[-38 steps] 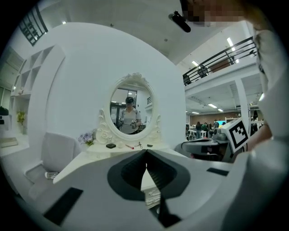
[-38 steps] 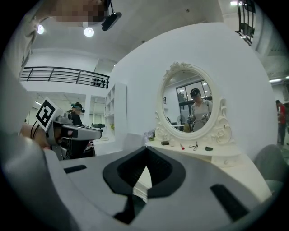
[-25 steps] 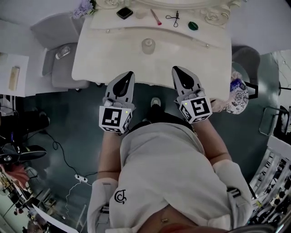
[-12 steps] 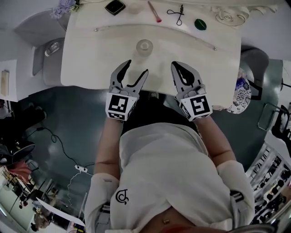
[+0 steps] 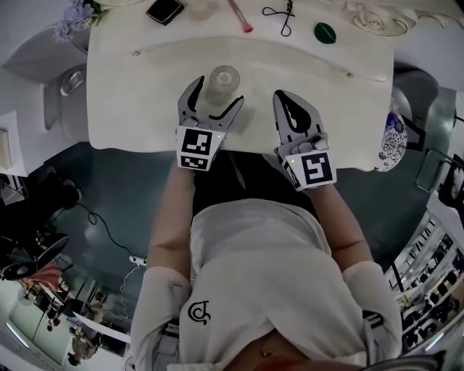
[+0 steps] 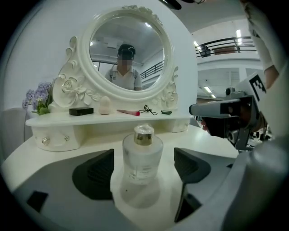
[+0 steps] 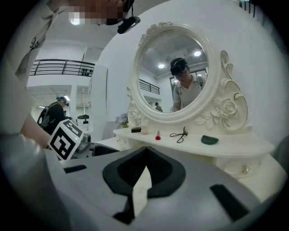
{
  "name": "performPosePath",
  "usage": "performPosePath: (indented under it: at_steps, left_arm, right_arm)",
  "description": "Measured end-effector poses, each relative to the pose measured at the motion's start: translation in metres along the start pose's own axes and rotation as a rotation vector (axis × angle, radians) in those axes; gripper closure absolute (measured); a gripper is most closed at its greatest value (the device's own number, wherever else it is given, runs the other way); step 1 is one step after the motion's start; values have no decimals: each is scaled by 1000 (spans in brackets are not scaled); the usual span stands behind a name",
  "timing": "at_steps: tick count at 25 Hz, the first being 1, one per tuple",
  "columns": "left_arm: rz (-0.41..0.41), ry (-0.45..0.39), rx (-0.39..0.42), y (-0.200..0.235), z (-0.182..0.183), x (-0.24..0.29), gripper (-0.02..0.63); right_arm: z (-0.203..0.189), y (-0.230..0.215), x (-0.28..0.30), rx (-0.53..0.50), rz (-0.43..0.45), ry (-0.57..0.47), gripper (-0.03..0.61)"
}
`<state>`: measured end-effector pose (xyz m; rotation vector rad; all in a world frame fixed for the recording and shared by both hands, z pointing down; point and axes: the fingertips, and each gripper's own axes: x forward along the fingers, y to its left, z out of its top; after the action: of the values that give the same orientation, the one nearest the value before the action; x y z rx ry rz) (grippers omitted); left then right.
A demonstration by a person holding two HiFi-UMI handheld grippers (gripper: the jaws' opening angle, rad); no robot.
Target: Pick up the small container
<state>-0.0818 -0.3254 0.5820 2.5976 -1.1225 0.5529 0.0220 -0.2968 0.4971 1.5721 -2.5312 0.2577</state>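
The small container (image 5: 222, 80), a frosted glass bottle with a metallic cap, stands upright on the white dressing table (image 5: 130, 109). My left gripper (image 5: 216, 94) is at the bottle with its jaws opening. In the left gripper view the bottle (image 6: 142, 155) stands between the dark pads (image 6: 97, 173), with a gap on each side and no contact. My right gripper (image 5: 283, 98) hovers shut over the table to the bottle's right, holding nothing. In its own view my right gripper (image 7: 145, 153) shows its jaws pressed together.
An oval mirror (image 6: 128, 52) in an ornate frame backs the table. Its shelf carries a black box (image 6: 81, 111), a pink brush (image 6: 128, 112), a black looped tool (image 5: 284, 14) and a green piece (image 5: 325, 32). Purple flowers (image 5: 72, 18) and a grey chair (image 5: 65, 80) stand at the left.
Both grippers moved forward from the table's front edge to over the tabletop. The left jaws went from shut to wide and now flank the bottle. The right stayed shut.
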Motion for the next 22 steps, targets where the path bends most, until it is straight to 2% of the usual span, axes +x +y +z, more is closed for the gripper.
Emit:
performPosePath:
  at_steps: [8, 13, 17, 22]
  left_arm:
    - [-22, 37, 57, 4, -2, 32, 201]
    - [-38, 93, 103, 4, -9, 45, 204]
    - [-37, 125, 123, 5, -14, 46, 265]
    - [-36, 122, 125, 5, -14, 47, 267]
  right_arm:
    - [-17, -14, 6, 18, -36, 43, 572]
    - [-21, -26, 10, 47, -78, 50, 572]
    - [-24, -32, 10, 58, -101, 64, 572]
    - [-33, -35, 7, 70, -120, 91, 572]
